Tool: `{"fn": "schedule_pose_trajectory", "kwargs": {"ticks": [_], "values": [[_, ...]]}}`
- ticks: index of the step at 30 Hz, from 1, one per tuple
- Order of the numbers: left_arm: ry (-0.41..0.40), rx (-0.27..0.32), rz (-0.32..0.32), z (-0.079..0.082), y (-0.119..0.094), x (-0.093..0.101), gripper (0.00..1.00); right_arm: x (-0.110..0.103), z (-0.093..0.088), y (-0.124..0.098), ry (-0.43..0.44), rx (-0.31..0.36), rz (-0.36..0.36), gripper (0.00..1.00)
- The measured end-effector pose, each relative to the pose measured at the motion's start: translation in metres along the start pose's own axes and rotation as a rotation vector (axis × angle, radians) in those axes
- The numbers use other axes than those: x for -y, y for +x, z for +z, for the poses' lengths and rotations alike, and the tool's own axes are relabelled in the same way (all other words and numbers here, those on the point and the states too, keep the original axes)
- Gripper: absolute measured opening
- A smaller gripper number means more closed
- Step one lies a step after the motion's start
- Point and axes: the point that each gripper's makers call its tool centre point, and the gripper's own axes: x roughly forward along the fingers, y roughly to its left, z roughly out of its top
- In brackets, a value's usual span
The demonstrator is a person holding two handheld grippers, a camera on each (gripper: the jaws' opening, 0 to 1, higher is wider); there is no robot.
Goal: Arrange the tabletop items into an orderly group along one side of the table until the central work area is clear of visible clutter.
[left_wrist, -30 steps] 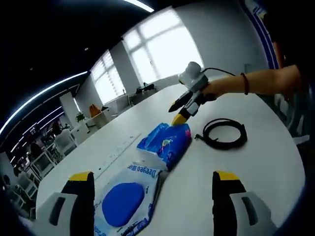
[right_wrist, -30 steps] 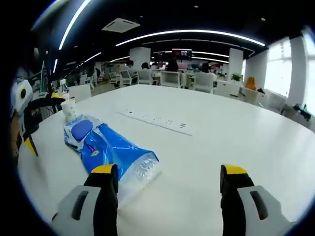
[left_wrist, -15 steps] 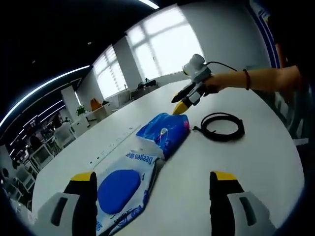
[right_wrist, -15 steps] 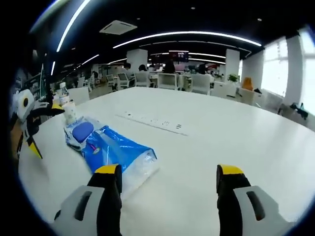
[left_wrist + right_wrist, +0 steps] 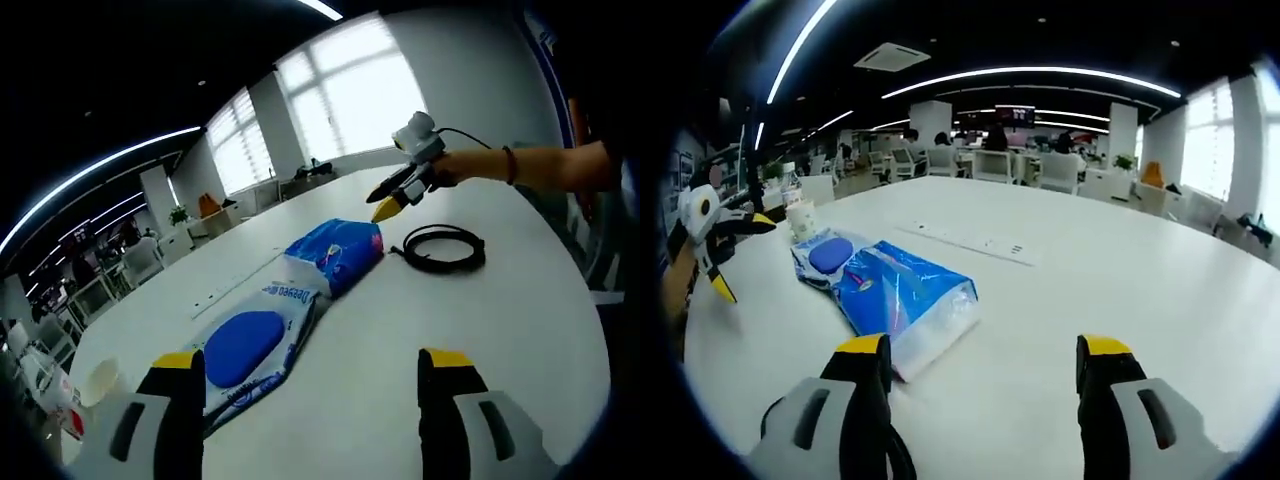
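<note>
On the white table (image 5: 520, 330) lie a wet-wipes pack (image 5: 250, 345) with a blue oval lid, a blue tissue pack (image 5: 335, 255) beyond it, and a coiled black cable (image 5: 445, 248). My left gripper (image 5: 310, 405) hovers open just short of the wipes pack. A hand holds my right gripper (image 5: 385, 208) above the table between the tissue pack and the cable. In the right gripper view, the right gripper (image 5: 985, 385) is open with nothing in it, the tissue pack (image 5: 905, 300) just ahead to its left and the wipes pack (image 5: 830, 255) behind that. The left gripper (image 5: 735, 255) is at the far left.
A paper cup (image 5: 100, 378) and a red-labelled bottle (image 5: 45, 375) stand near the table edge at the left; the cup (image 5: 800, 218) stands beyond the wipes. A power strip (image 5: 970, 240) is set into the table's middle. Office desks and chairs (image 5: 1040, 170) lie behind.
The left gripper has drawn back and turned, bringing the cup and bottle into its view. The right gripper has come off the tissue pack's far end, toward the cable. The packs have not moved.
</note>
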Motion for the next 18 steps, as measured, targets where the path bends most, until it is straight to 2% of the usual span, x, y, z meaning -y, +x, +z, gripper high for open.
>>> {"fn": "schedule_pose_trajectory", "kwargs": {"ticks": [2,7,13,18], "values": [[-0.015,0.007,0.005,-0.003,-0.006,0.002,0.86,-0.001,-0.003,-0.001,-0.006,-0.01,0.006,0.72],[-0.009,-0.027,0.028,-0.02,-0.022,0.006,0.85,-0.006,-0.011,-0.004,-0.026,-0.028,0.014,0.72],[-0.039,-0.023,0.03,-0.029,-0.029,0.011,0.82,-0.012,-0.013,-0.004,-0.021,-0.03,0.032,0.71],[-0.054,-0.035,0.043,-0.035,-0.033,0.007,0.81,-0.017,-0.018,-0.005,-0.027,-0.04,0.046,0.69]]}}
